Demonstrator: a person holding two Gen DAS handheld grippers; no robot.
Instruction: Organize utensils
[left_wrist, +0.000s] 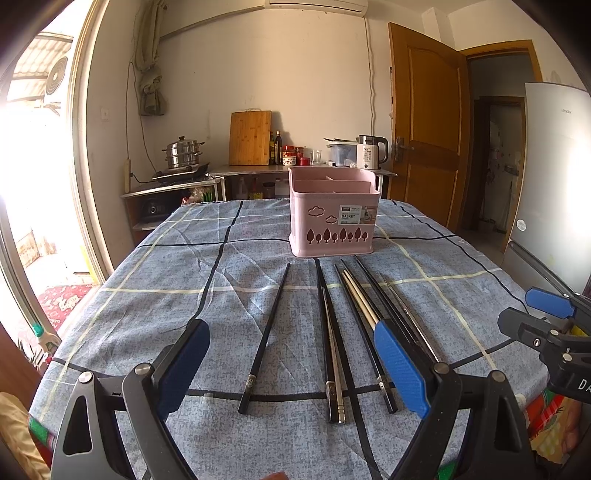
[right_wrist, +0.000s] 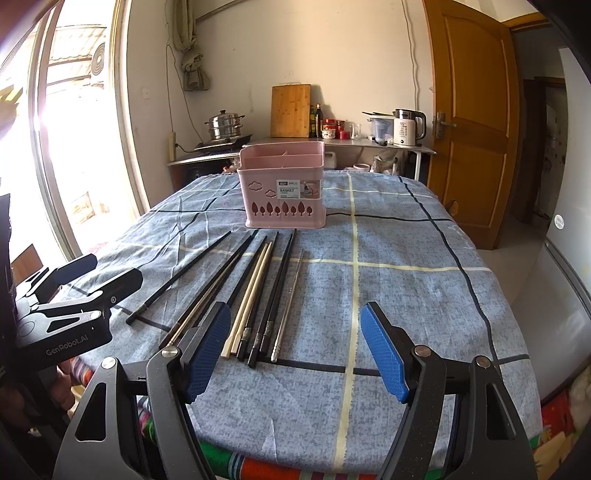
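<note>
A pink basket is seen standing upright on a blue checked cloth that covers the table, towards the far side. Its inside is divided by partitions into compartments; only the upper part of these is shown, and nothing is seen rising above the rim, so whether anything lies at the bottom cannot be told. A label is stuck on its front wall, above a row of tree-shaped cut-outs. The chopsticks are laid out on the cloth just in front of the basket, roughly side by side and pointing towards it: several black ones, a pale wooden pair and a metal one. One black stick lies a little apart to the left. The left gripper is held low over the near ends of the sticks, its jaws spread wide with nothing between them. The right gripper is likewise held apart and unloaded, over bare cloth just right of the sticks.
</note>
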